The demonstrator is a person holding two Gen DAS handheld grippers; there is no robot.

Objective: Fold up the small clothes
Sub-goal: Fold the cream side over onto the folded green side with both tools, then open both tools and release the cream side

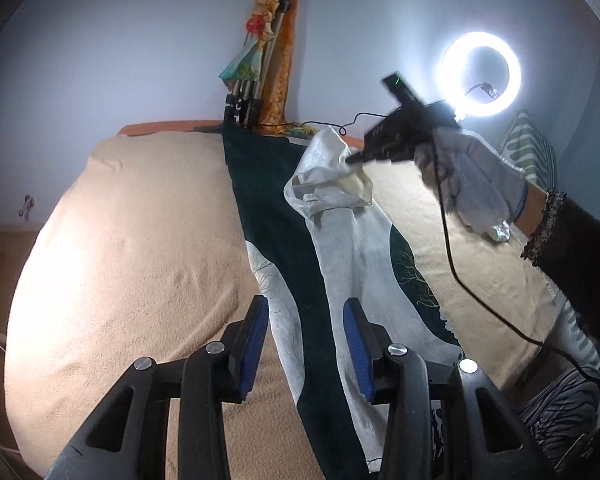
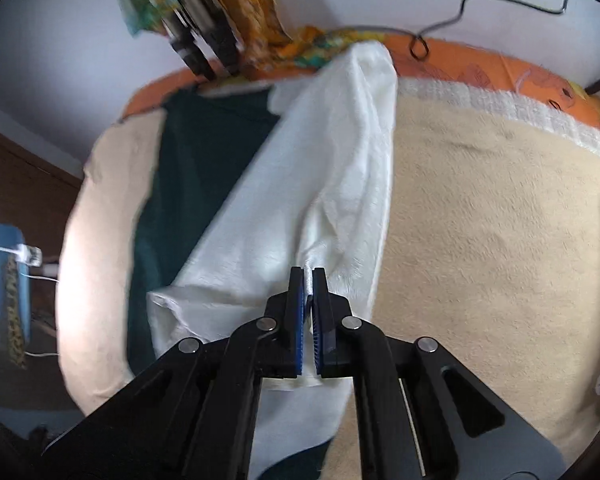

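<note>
Beige blanket (image 1: pixel 132 248) under green-white garment (image 2: pixel 300 184); right gripper (image 2: pixel 308 280) pinching its white fabric, left gripper (image 1: pixel 306 312) open, empty

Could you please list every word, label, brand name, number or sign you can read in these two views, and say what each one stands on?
None: no readable text in either view.
The dark green and white cloth carries only thin embroidered line motifs, no letters.
The black right gripper, shut on that cloth's white part, shows a small green light but no legible marking.
The blue container at the left edge bears a patterned strip, too blurred to read.
</note>
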